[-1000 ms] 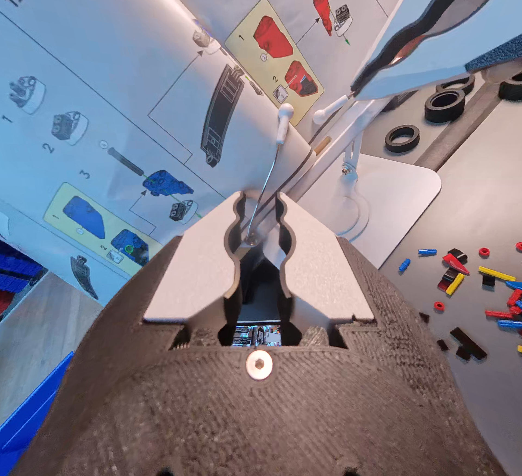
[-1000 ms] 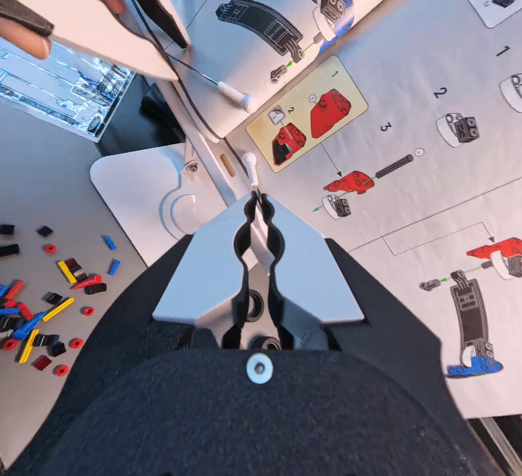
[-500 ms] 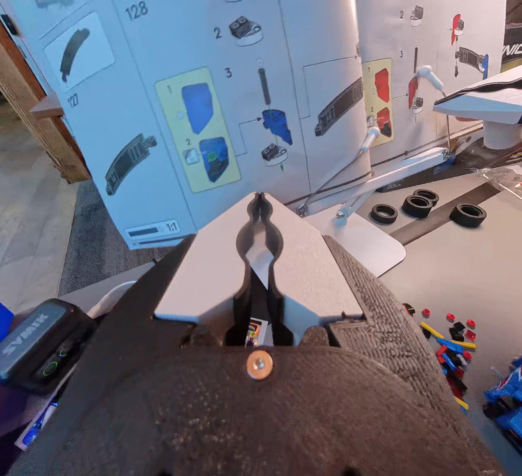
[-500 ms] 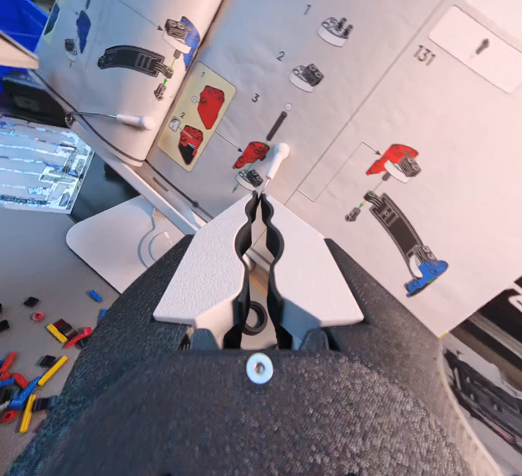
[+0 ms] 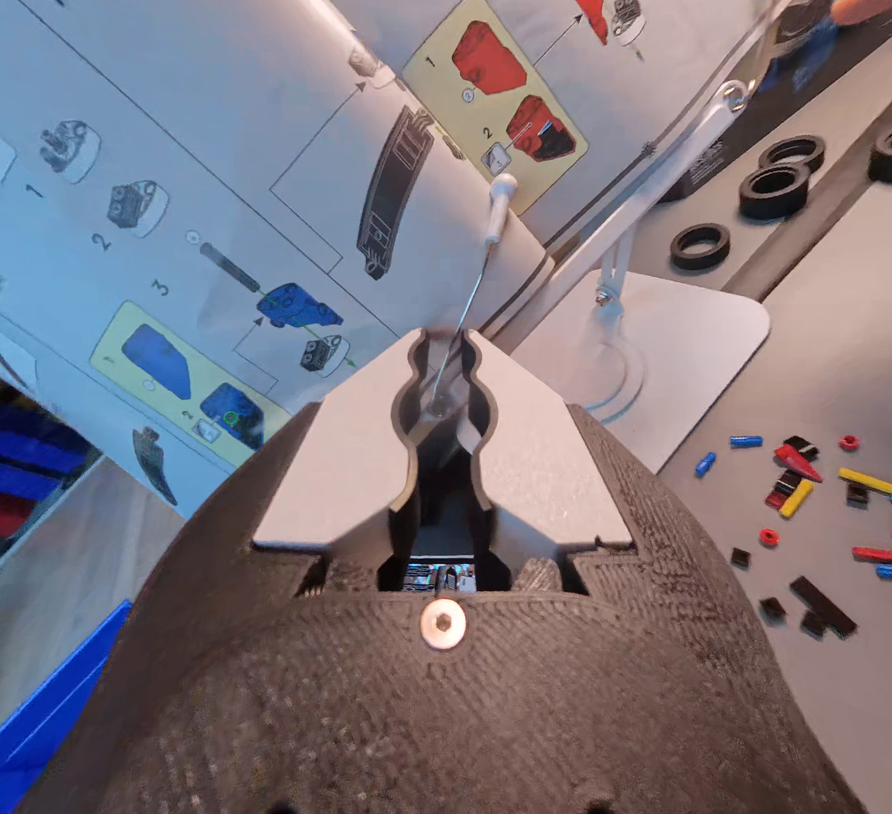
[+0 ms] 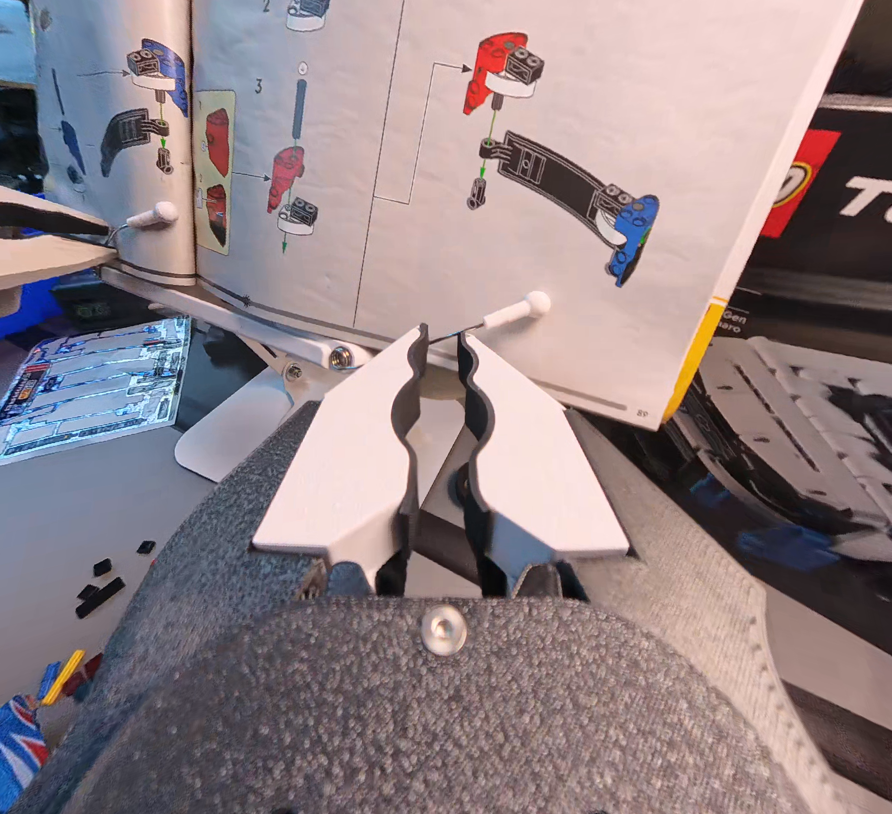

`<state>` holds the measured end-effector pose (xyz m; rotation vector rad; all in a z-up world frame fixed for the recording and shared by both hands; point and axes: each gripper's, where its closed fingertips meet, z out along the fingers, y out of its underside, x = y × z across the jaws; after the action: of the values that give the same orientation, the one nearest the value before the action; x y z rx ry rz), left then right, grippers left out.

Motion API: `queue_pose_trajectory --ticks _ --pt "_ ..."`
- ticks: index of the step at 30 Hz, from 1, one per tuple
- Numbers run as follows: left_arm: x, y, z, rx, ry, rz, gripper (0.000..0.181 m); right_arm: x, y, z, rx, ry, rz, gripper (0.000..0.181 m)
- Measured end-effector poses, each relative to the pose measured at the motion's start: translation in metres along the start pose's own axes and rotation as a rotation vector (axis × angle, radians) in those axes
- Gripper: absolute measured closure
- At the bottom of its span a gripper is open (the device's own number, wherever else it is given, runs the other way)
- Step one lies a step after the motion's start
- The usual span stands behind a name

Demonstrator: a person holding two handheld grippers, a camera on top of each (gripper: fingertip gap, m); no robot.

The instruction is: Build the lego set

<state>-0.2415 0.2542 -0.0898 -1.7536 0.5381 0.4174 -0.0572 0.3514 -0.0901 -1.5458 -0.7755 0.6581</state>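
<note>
The open instruction booklet (image 5: 241, 91) stands on a white book stand (image 5: 675, 356). My left gripper (image 5: 443, 333) is close to the stand's lower edge, its jaws a little apart, with the thin wire of the left page holder (image 5: 499, 197) running between the fingertips without being pinched. My right gripper (image 6: 440, 333) is at the stand's ledge (image 6: 270, 332), jaws a little apart. The right page holder (image 6: 519, 308) lies low across the right page (image 6: 579, 67), its wire touching my left fingertip. Loose red, blue, yellow and black Lego pieces (image 5: 796, 477) lie on the grey table.
Black tyres (image 5: 772, 187) lie behind the stand. A sticker sheet (image 6: 91, 385) lies left of the stand base (image 6: 227, 424). The set's box (image 6: 820, 211) stands at right. A blue bin (image 5: 48, 718) is at lower left. The left gripper (image 6: 48, 231) shows at the right view's left edge. Left tips to right tips: about 20 cm.
My left gripper moved back in close to the stand and went from shut to slightly open around the left wire. My right gripper opened, and the right page holder swung down from upright.
</note>
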Motion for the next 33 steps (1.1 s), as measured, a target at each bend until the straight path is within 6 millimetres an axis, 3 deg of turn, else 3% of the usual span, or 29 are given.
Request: queue_pose_trajectory --ticks 3,6,9,12,15,21,26,33 --pt "0.002 0.000 0.000 0.021 0.015 -0.014 0.174 0.000 0.010 -0.009 -0.027 -0.006 0.047 0.167" --pt "0.003 0.000 -0.002 0.105 0.039 -0.252 0.177 0.006 0.004 -0.024 -0.033 0.110 -0.023 0.170" --pt "0.002 -0.001 -0.003 0.218 0.059 -0.557 0.181 -0.017 -0.022 -0.031 0.018 0.098 -0.155 0.167" --pt "0.002 -0.001 -0.004 0.303 0.046 -0.737 0.181 -0.051 -0.034 -0.020 0.001 0.040 -0.364 0.167" --pt "0.002 -0.001 -0.002 0.230 -0.035 -0.517 0.181 -0.074 -0.027 0.003 -0.086 -0.030 -0.469 0.159" --pt "0.003 -0.011 -0.001 0.088 -0.085 0.002 0.171 -0.075 -0.020 0.032 -0.124 0.010 -0.488 0.148" --pt "0.006 -0.022 0.007 0.054 -0.080 0.085 0.168 -0.071 -0.017 0.034 -0.116 0.036 -0.474 0.150" --pt "0.007 -0.022 0.012 0.038 -0.091 0.113 0.170 -0.067 -0.015 0.037 -0.118 0.036 -0.458 0.152"
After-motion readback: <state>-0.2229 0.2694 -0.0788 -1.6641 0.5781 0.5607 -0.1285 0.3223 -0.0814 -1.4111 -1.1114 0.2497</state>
